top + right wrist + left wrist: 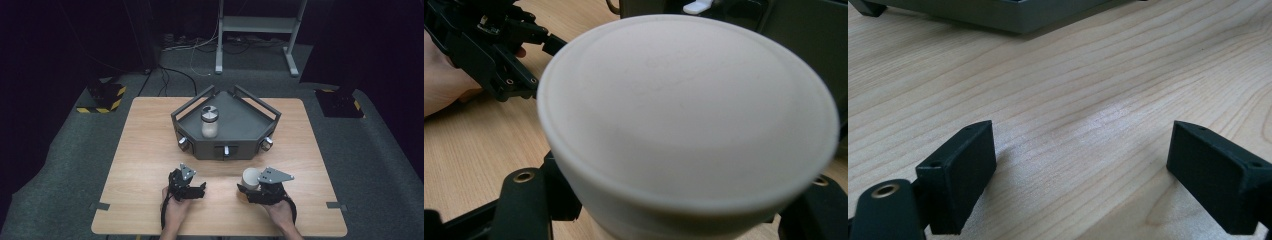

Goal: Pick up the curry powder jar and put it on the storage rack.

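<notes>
A: Where is the cup (251, 178)?
B: Clamped in my right gripper (253, 189), at 5 o'clock of the tray (247, 148). Left gripper (196, 191) open, empty.
A: Progress?
B: Grasp done, I judge; placing remains.

cup (250, 177): plain white
tabletop (150, 135): pale wood grain
tray (240, 125): dark grey
jar (209, 121): clear, silver-grey lid
hand-held grippers: black

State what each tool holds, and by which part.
The right tool grips the white cup by its side wall, below the rim. The left tool holds nothing; its jaws stand open over bare table.
</notes>
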Demonstrator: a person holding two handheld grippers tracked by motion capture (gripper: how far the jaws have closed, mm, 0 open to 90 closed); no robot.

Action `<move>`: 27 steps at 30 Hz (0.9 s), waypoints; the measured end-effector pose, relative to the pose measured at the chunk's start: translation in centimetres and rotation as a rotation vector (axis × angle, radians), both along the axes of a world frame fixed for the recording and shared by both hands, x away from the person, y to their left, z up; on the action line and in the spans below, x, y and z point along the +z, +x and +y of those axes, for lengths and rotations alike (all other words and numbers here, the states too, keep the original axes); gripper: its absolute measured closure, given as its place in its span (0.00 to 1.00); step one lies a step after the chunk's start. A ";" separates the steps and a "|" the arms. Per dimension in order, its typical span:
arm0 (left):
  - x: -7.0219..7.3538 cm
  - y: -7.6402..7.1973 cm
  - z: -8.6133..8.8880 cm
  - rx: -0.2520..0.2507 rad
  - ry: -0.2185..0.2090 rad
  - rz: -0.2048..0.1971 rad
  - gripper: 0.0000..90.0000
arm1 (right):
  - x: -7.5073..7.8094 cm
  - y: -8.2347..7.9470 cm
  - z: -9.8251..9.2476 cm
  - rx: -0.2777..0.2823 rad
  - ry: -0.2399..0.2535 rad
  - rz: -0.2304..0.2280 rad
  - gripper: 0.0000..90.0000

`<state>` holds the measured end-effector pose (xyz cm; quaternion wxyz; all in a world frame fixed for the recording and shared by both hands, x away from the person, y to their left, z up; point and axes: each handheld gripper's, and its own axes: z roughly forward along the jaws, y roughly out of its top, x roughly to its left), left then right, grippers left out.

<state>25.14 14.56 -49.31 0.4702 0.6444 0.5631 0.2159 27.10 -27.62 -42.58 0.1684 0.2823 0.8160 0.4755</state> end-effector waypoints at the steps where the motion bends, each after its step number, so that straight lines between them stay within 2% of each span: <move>1: 0.0 0.0 0.0 0.000 0.000 0.000 0.14 | 0.0 0.0 0.0 0.000 0.000 0.000 0.39; 16: 0.0 0.0 0.0 0.000 -0.004 0.000 0.14 | 0.4 0.3 -0.1 0.000 -0.001 0.004 0.40; 27: 0.0 0.0 0.1 0.000 -0.004 0.001 0.14 | 1.9 1.1 -0.5 0.008 -0.003 0.013 0.40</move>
